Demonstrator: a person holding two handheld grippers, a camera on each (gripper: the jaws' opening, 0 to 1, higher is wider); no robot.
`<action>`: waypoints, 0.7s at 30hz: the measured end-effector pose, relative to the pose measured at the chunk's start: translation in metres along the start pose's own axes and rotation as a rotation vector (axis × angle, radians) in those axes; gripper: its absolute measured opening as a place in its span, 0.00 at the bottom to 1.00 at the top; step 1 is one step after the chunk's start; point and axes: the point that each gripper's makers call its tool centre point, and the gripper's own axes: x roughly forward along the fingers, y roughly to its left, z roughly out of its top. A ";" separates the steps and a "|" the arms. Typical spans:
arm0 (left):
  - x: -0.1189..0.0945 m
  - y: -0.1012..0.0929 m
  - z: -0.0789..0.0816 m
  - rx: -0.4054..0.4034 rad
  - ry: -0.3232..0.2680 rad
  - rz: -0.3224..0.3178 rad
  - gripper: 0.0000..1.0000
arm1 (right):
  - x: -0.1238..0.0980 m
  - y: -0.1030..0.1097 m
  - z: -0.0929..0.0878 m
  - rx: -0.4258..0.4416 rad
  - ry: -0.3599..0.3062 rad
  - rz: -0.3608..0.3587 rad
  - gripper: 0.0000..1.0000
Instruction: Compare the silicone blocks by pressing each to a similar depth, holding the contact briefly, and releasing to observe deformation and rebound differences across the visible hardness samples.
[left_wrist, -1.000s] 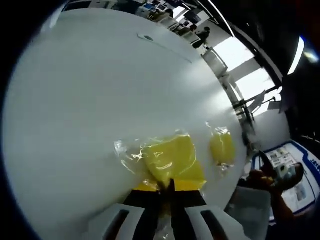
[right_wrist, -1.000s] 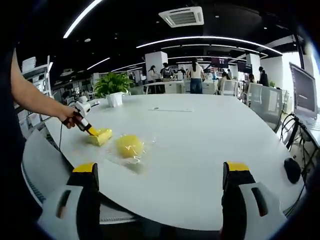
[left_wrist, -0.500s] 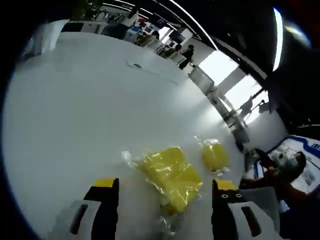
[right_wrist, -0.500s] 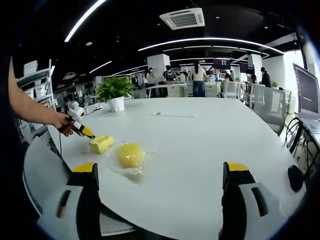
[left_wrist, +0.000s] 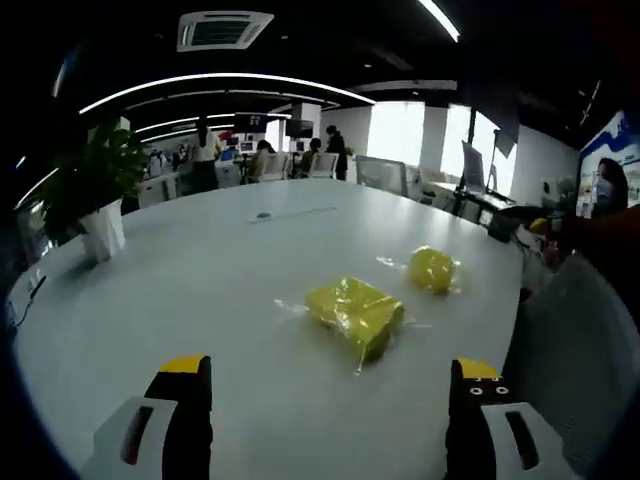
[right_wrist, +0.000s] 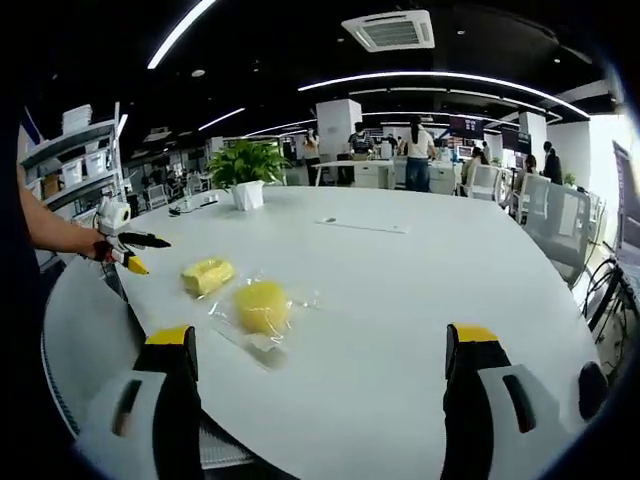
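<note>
Both grippers, the left gripper and right gripper, are hovering with jaws spread wide and empty, leaving the bagged rectangular yellow silicone block and round yellow silicone block lying untouched, near each other, on the white table, apparently so any rebound is showing.

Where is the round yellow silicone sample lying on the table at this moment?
In the right gripper view, the round yellow sample lies in its clear wrap on the white table, just right of the yellow block and apart from it.

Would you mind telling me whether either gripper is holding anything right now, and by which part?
Nothing is held. The left gripper and right gripper both have open jaws, clear of the rectangular yellow block and the round yellow block.
</note>
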 end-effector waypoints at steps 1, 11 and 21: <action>-0.006 0.001 -0.003 -0.029 -0.012 0.003 1.00 | 0.002 0.001 -0.002 0.004 0.011 0.006 0.97; -0.052 0.027 0.007 -0.044 -0.083 0.066 1.00 | 0.010 0.010 -0.010 -0.003 0.005 0.001 0.97; -0.050 0.017 0.015 -0.075 -0.102 0.067 1.00 | 0.017 0.012 -0.018 -0.005 0.039 0.008 0.97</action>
